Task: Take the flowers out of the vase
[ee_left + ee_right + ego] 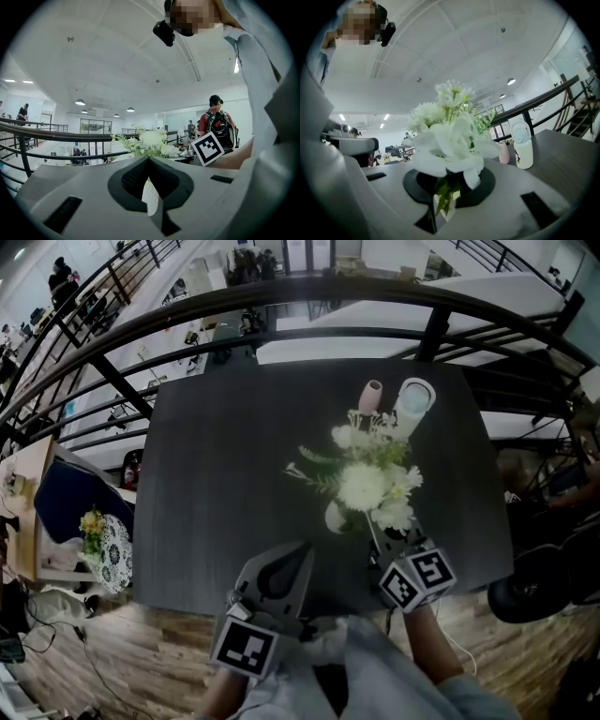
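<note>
over the dark table, flowers pinched by stems between right tongs

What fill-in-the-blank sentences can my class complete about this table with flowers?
1. The flowers are ___ in colour.
2. The right gripper is shut on the flowers' ___.
3. The smaller bottle beside the white bottle is ___.
Missing words: white; stems; pink.
</note>
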A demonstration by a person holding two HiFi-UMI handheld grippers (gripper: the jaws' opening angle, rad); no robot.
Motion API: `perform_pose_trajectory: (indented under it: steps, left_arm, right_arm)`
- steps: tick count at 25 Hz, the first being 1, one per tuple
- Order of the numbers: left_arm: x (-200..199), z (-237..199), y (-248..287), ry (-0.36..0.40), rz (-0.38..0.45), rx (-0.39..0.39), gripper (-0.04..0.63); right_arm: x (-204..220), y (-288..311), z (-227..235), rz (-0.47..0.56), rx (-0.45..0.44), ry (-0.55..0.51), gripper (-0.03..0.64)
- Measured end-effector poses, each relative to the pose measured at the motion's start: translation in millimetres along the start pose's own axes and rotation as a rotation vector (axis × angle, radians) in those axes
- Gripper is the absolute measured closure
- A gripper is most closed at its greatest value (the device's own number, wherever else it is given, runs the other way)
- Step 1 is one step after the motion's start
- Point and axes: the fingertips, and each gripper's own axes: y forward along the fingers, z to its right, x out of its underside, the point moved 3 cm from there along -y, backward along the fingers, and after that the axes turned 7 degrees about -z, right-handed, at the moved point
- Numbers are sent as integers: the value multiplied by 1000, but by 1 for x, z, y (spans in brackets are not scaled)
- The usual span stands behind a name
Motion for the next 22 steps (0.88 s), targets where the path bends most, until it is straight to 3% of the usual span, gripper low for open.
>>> perform_pose_trajectory:
  steps: [22]
  left_arm:
    - [-5, 1, 1, -10, 28, 11, 595]
  right_arm:
    - [-17, -3, -6, 20, -5, -27, 563]
